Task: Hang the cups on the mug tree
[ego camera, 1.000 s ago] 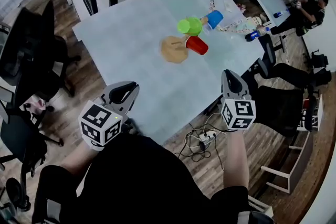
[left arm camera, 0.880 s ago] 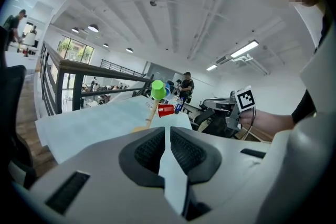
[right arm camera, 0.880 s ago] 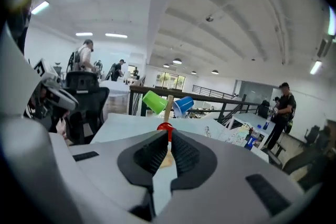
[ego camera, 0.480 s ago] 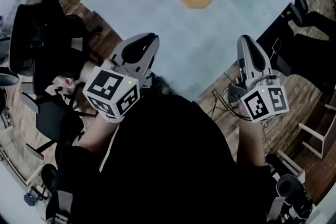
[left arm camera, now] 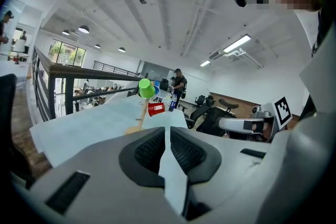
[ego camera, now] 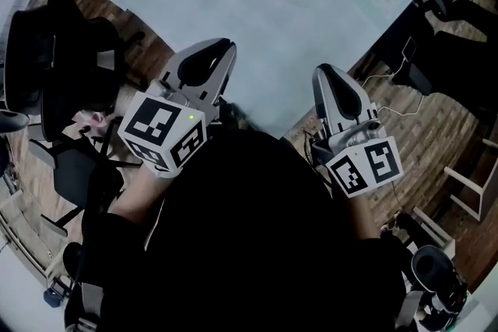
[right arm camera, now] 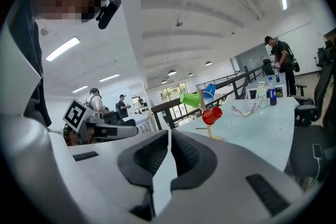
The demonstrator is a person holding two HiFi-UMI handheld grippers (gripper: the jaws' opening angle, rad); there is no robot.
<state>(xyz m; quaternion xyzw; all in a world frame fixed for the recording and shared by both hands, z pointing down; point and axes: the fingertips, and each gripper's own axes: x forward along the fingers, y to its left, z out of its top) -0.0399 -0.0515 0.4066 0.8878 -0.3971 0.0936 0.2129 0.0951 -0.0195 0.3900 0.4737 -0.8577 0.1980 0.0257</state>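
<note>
**Operator:** Where are the cups sitting right now?

**Spotter:** They are all hanging on the mug tree (right arm camera: 206, 122). In your right gripper view the green cup (right arm camera: 190, 99) is hanging off to the left. The blue cup (right arm camera: 209, 92) is sitting up near the top, and the red cup (right arm camera: 212, 115) is hanging lower down. The tree is standing out ahead of both your tongs, roughly between the lines they are pointing along. It is well apart from either tip.

**Operator:** And what are my tongs doing?

**Spotter:** Your left tongs (left arm camera: 167, 131) are pressing their jaws together with nothing between them. Your right tongs (right arm camera: 169, 136) are doing the same, closed on nothing. You are holding both close to your body, over the near corner of the table (ego camera: 233, 27), with the two side by side.

**Operator:** So how far along am I?

**Spotter:** I am judging the job as finished, or very nearly. Three cups are hanging, you are carrying none, and I am not finding a loose cup on the stretch of table between your tongs and the tree.

**Operator:** Anything I am missing?

**Spotter:** Possibly. The head view is cutting off the table just past the tree, so only the red cup and the wooden base are showing there. Beyond the tree, off to the right of your right tongs, a bottle (right arm camera: 271, 93) and some small clutter are sitting at the far end. I cannot tell whether another cup is hiding among them. If none is, nothing is waiting for you to hang.
</note>
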